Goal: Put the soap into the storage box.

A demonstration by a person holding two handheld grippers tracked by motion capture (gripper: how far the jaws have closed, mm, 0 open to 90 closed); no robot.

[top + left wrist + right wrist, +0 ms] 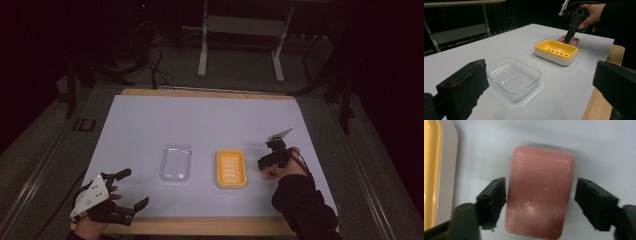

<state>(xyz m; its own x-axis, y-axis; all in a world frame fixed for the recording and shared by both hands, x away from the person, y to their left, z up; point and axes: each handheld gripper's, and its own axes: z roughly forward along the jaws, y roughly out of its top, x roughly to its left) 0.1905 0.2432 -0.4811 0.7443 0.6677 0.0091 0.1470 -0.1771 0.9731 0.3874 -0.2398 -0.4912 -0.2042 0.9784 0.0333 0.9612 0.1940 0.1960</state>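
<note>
Lying flat on the white table covering [150, 125], a pink rectangular bar of soap [540, 192] with rounded corners sits between the two black jaws of the right gripper [540, 200]. The jaws stand apart on either side of the bar; the left one looks to be touching or almost touching its edge, while a strip of white shows between the bar and the right one, so the tool is open around the soap and not clamped on it. In the left gripper view the right gripper [571, 35] points steeply down at the pink bar [574, 41], which lies just behind the yellow plastic soap dish [556, 51] with a white base and a row of slots in its floor.

In the high view the yellow dish [231, 168] sits near the middle of the table, and the right gripper [267, 161] is at its 3 o'clock, held by a hand in a dark sleeve [300, 205]. At the dish's 9 o'clock, a little apart, lies a clear, shallow rectangular plastic tray [175, 163]. The left gripper [131, 189] rests at the tray's 8 o'clock near the table's front wooden edge, its jaws spread wide and holding nothing.
</note>
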